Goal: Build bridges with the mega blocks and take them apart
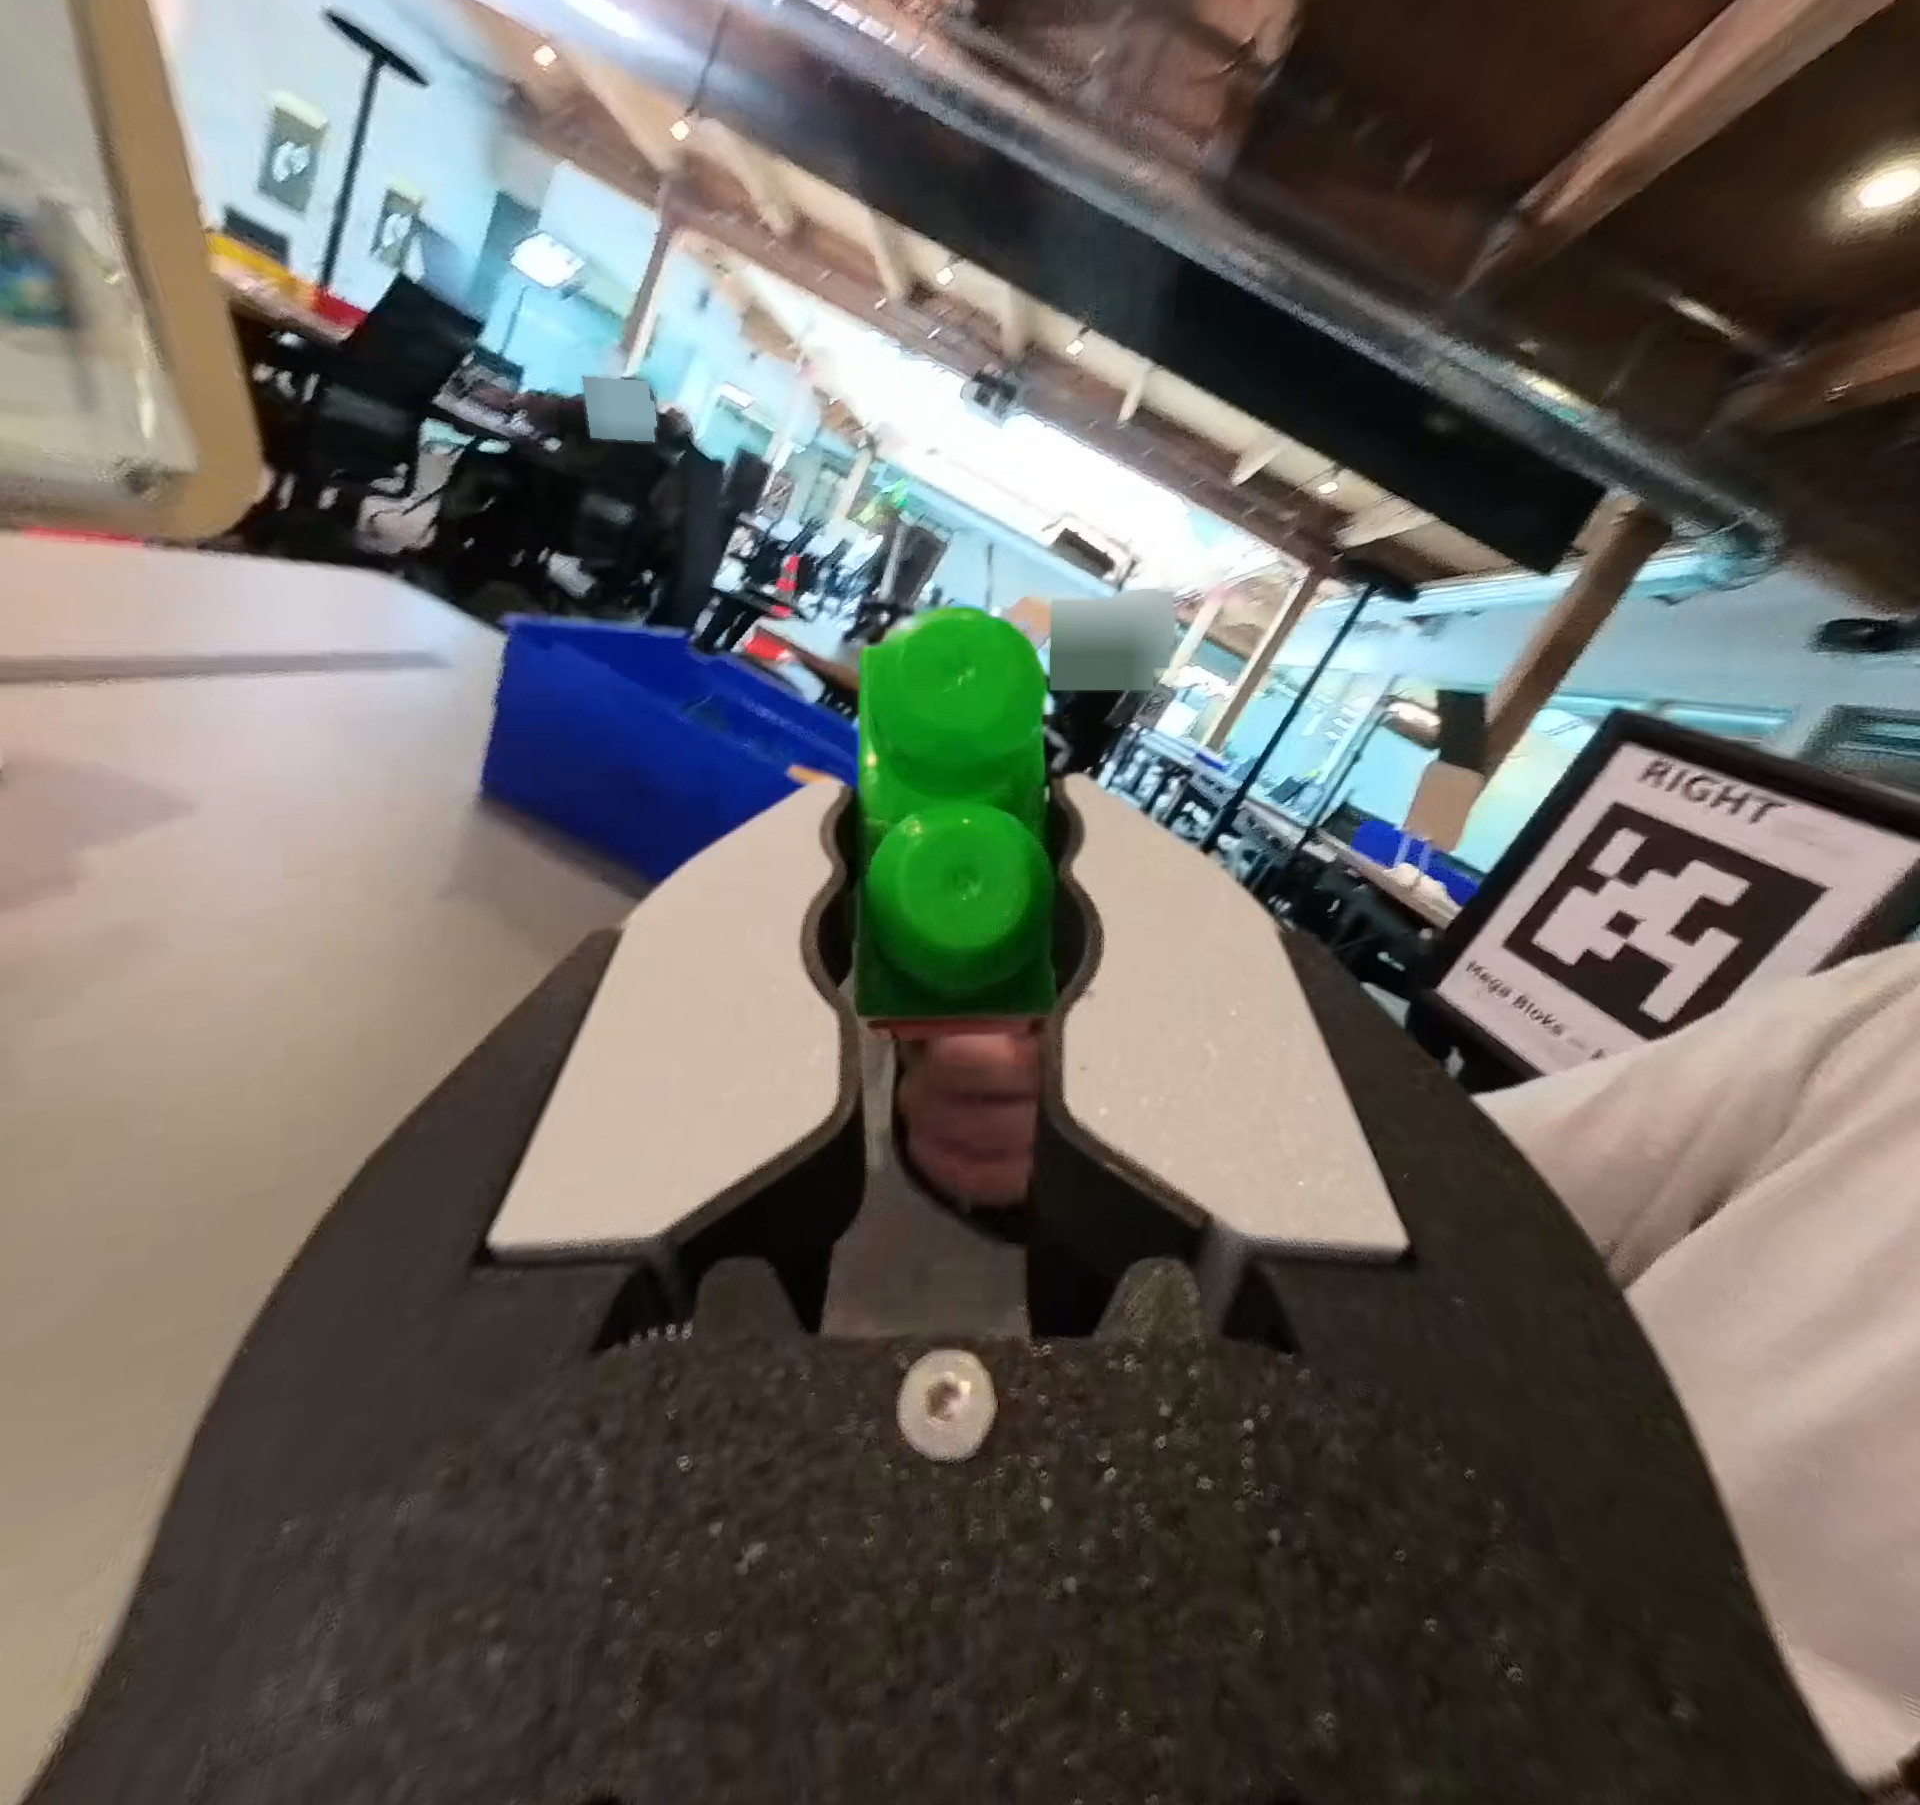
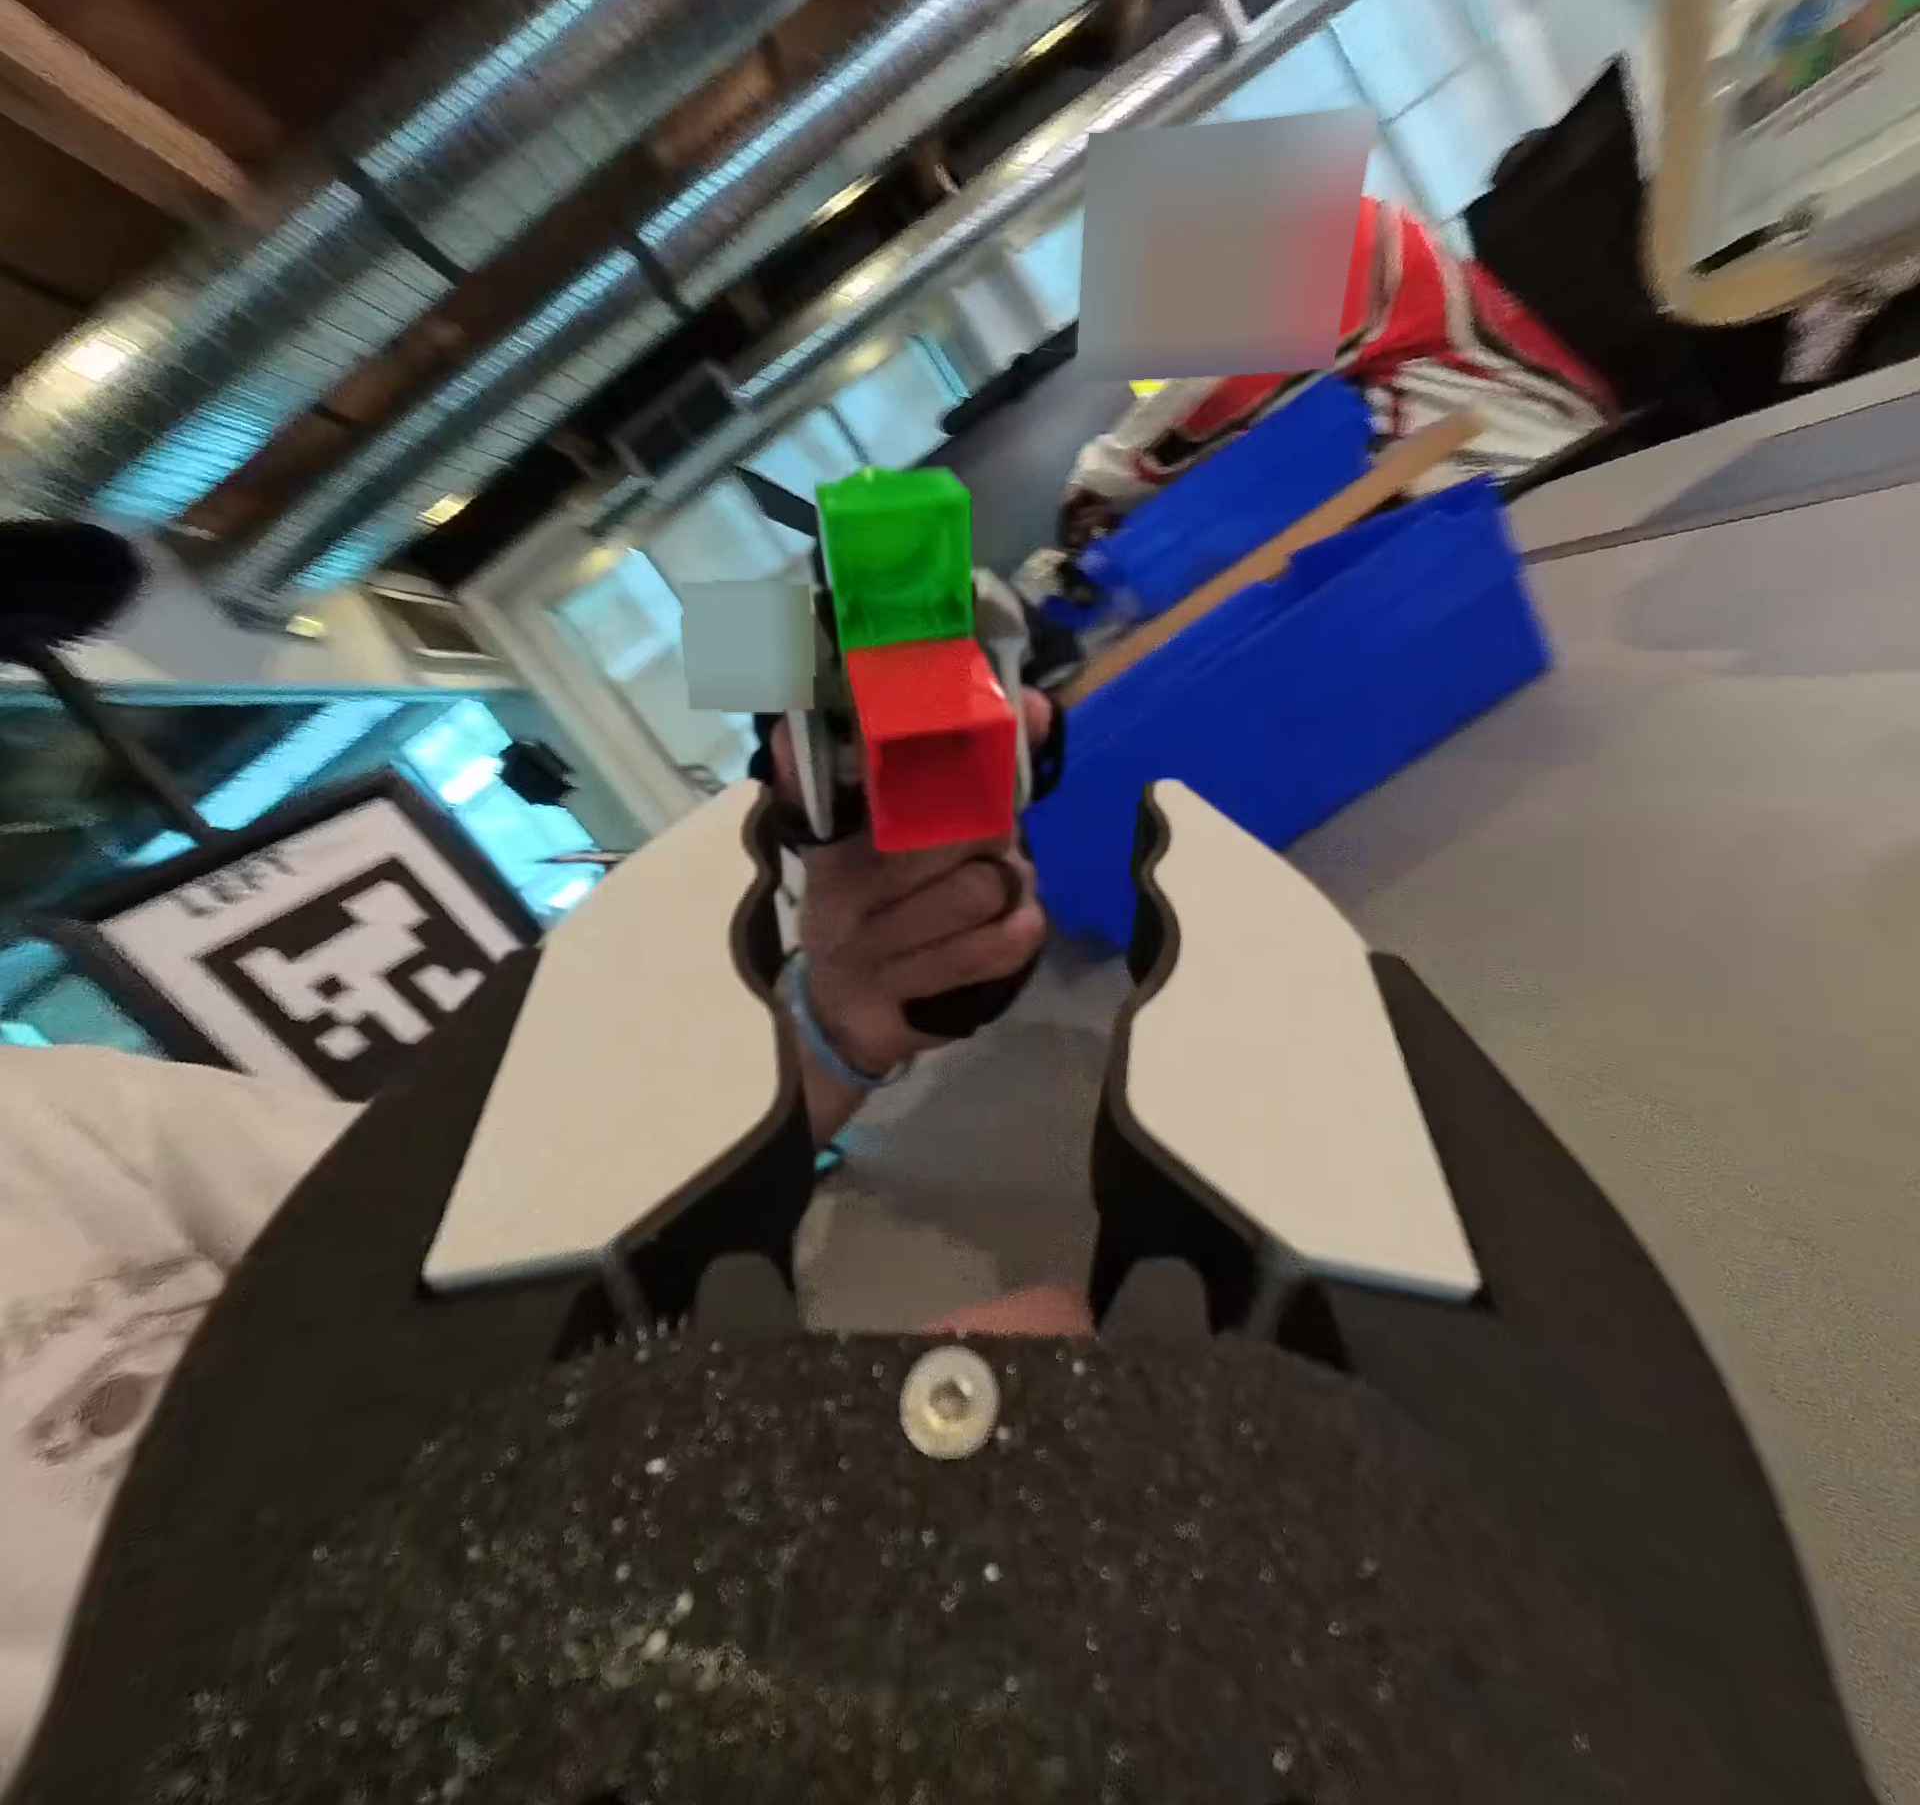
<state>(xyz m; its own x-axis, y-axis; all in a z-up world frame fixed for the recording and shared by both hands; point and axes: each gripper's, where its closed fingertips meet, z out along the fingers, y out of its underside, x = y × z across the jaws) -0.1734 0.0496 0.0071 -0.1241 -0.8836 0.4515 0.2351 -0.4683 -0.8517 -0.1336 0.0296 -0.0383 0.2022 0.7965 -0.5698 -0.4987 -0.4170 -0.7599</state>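
My left gripper (image 1: 951, 810) is shut on a green mega block (image 1: 951, 820), held up off the table with its two studs facing the camera. A thin red edge (image 1: 951, 1026) shows under the green block. In the right wrist view the same gripper (image 2: 914, 716) shows farther off, held in a hand (image 2: 904, 934), with the green block (image 2: 899, 560) joined to a red block (image 2: 935, 758), their hollow undersides facing me. My right gripper (image 2: 951, 810) is open and empty, a little short of the red block.
A blue bin (image 1: 644, 758) stands on the white table (image 1: 208, 924); it also shows in the right wrist view (image 2: 1299, 695). A framed marker card (image 1: 1673, 914) stands to the right, another (image 2: 332, 945) to the left. A white sleeve (image 1: 1766, 1236) is close by.
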